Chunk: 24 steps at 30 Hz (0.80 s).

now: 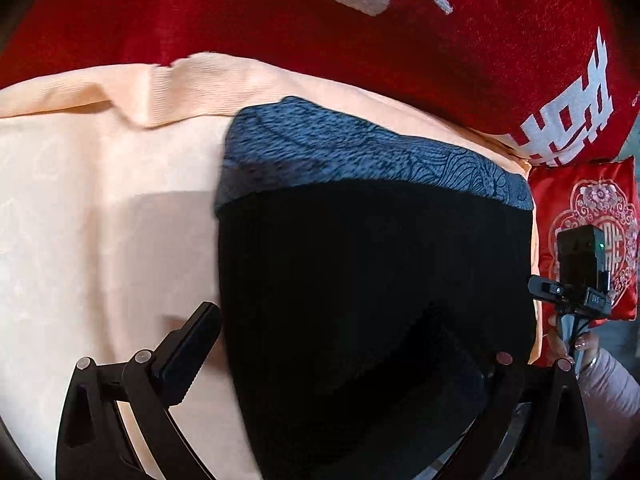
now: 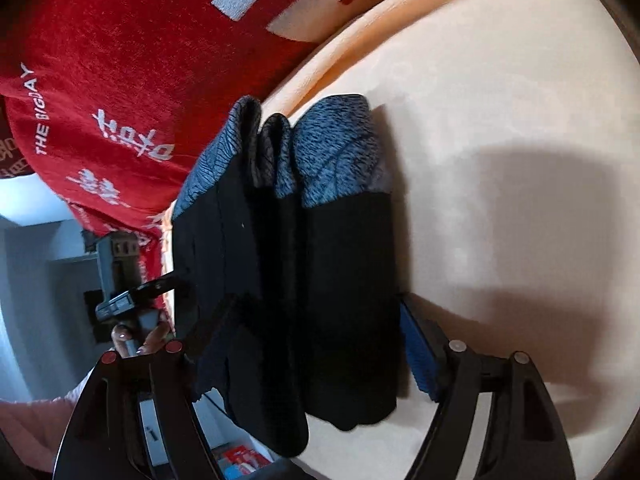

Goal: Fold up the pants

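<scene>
Peach-coloured bedding [image 1: 100, 208] is spread as the working surface, and beyond its far edge a red blanket [image 1: 360, 52] with white woven characters is laid. At the right edge of the left wrist view a small red embroidered cushion [image 1: 588, 208] is seen beside the bedding. The pants [image 1: 360, 280], black with a blue-grey patterned waistband [image 1: 340, 148], are laid folded on the bedding near its right edge, with the waistband turned toward the far side, next to the red blanket. In the right wrist view the pants [image 2: 344, 280] are shown as a stack of several layers, the waistband ends fanned apart at the far end and the near end draped past the edge of the bedding. The left hand-held gripper [image 1: 352, 344] is held wide, its left finger [image 1: 188, 352] seen over bare bedding just beside the left edge of the pants, while its right finger is lost against the black cloth, so contact cannot be told. The right hand-held gripper [image 2: 320, 340] is likewise spread wide, the folded stack lying between its fingers; its blue-padded right finger [image 2: 420, 352] is placed just beside the pants' edge, and whether the pads touch the cloth cannot be told. In each wrist view the other hand-held gripper's body and the person's hand [image 2: 140, 340] around its handle are caught at the side, with a pale pink sleeve [image 1: 612, 392] visible in the left wrist view.
</scene>
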Available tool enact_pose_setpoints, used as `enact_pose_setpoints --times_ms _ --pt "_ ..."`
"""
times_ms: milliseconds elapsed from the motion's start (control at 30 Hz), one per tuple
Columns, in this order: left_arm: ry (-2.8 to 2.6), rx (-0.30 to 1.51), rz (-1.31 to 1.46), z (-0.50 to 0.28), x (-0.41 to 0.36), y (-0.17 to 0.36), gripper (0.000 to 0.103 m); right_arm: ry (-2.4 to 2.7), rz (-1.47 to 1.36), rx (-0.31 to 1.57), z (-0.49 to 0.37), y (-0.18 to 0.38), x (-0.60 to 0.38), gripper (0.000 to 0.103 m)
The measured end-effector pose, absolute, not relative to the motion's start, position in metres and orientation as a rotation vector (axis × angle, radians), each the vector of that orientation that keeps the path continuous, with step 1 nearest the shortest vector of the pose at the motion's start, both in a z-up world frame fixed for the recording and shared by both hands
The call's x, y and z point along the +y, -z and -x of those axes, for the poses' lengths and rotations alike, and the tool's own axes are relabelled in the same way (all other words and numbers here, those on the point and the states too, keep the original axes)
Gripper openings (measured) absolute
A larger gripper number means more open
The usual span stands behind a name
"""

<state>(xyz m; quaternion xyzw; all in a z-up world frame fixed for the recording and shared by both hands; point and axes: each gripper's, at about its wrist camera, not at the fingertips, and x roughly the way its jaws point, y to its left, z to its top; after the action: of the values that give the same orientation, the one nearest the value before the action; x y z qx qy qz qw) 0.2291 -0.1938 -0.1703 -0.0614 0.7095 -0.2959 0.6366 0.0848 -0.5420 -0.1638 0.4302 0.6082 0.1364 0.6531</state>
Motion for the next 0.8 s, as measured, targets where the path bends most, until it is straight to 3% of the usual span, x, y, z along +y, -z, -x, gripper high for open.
enact_pose_setpoints --times_ms 267,300,367,433,533,800 --pt "0.674 1.628 0.171 -0.23 -0.209 0.179 0.103 -0.327 -0.983 1.404 -0.098 0.174 -0.539 0.081" --pt "0.66 1.625 0.172 -0.229 -0.209 0.177 0.103 -0.307 -0.984 1.411 -0.098 0.174 -0.538 0.078" --pt "0.661 1.598 0.169 -0.224 -0.21 0.169 0.093 -0.291 -0.964 1.415 -0.097 0.171 -0.537 0.069" --pt "0.67 1.561 0.153 -0.219 -0.213 0.156 0.077 -0.307 -1.02 1.391 -0.093 0.169 -0.54 0.049" --pt "0.672 1.531 0.136 -0.212 -0.216 0.139 0.064 -0.331 -1.039 1.361 -0.088 0.158 -0.54 0.042" --pt "0.65 1.507 0.162 -0.184 -0.211 0.097 0.06 -0.398 -1.076 1.339 -0.069 0.128 -0.529 0.038"
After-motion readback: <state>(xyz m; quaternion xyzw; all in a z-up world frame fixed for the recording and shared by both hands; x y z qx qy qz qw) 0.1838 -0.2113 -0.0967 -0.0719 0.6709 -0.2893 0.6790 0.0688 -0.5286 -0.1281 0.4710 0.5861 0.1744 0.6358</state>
